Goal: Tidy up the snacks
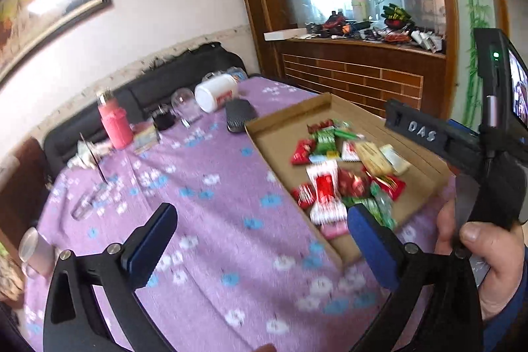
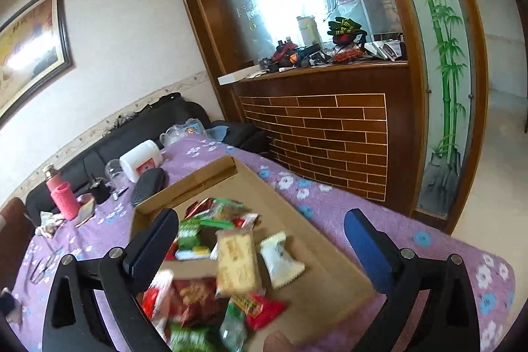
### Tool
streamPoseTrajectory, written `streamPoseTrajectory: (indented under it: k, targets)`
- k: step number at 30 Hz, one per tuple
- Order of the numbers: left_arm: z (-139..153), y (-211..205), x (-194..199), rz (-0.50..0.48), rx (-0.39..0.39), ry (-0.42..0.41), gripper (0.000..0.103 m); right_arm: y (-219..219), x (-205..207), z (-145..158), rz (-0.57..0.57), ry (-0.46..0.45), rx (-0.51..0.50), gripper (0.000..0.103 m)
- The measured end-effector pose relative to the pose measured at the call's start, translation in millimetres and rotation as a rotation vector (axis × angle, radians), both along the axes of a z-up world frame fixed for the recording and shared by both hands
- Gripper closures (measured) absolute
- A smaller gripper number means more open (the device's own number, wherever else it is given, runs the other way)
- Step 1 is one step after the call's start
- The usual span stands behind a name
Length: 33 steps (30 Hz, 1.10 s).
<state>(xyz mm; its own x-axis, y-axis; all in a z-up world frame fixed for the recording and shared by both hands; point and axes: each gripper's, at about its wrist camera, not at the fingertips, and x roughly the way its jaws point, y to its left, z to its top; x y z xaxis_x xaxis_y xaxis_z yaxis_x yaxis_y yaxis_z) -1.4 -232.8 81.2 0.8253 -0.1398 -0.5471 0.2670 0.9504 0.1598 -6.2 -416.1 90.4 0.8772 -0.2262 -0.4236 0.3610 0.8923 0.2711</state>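
Both of my tools are spread wide and hold nothing. My left tool hangs over the purple flowered cloth of the surface, with its right-hand finger just overlapping the near edge of the cardboard tray; nothing sits between its pads. My right tool hangs above the tray itself, and through its gap I look down on the snacks: a heap of small wrapped packets, red, green and white, with a pale biscuit pack and a white pillow-shaped packet lying on top towards the middle. From the left wrist view I can also see my right hand wrapped round the handle of the other tool, off to the tray's right side. The packets all lie loose in the shallow tray, which I take as the sense of it: the low walls keep them from sliding onto the cloth. They are still jumbled rather than sorted, so I judge the organizing is not finished. Further back, well apart from the tray, stand a pink bottle, a white jar on its side and a dark case just beside the tray's far corner. With both tools wide, I judge I am set to pick the next packet.
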Motion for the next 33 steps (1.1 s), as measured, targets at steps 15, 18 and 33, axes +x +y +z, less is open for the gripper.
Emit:
streamPoseTrajectory:
  k: [15,18,33]
  targets:
    - [-38,62,30,0.250,0.047,0.077,0.000,50,-58,-11,-0.047,0.056,-0.144,0.001]
    - [-42,63,31,0.239,0.036,0.105,0.000,53,-57,-9,-0.056,0.057,-0.172,0.001]
    - [-54,54,35,0.210,0.068,0.133,0.001,58,-61,-5,-0.043,0.026,-0.187,0.001]
